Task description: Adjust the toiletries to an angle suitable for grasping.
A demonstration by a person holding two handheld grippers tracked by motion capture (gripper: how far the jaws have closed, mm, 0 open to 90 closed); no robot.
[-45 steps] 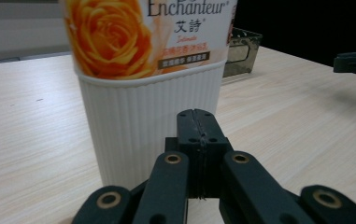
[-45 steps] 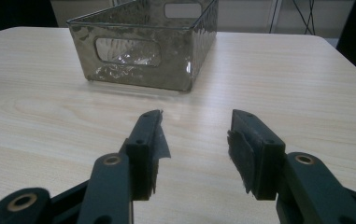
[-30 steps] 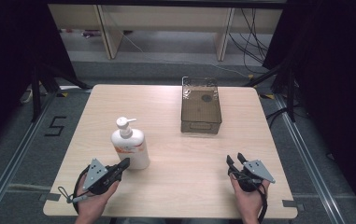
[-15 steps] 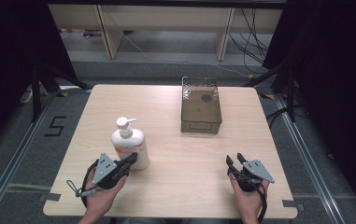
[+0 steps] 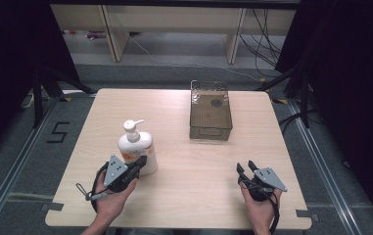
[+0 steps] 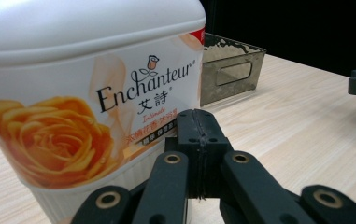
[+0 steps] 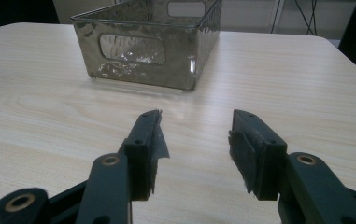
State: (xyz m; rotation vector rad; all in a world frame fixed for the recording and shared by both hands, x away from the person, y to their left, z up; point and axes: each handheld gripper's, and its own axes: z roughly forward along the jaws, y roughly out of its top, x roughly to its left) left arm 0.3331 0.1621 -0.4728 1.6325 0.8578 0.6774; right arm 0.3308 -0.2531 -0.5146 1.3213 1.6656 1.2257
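Dark surroundings framed a pale wooden counter carrying a pump bottle near its front left and a clear bin farther back, well apart. Left claw was fully closed, empty, tips just beside the bottle's lower side. Right claw stood partly open, holding nothing. Recommended: open the left claw before approaching, then grip the bottle's body squarely.
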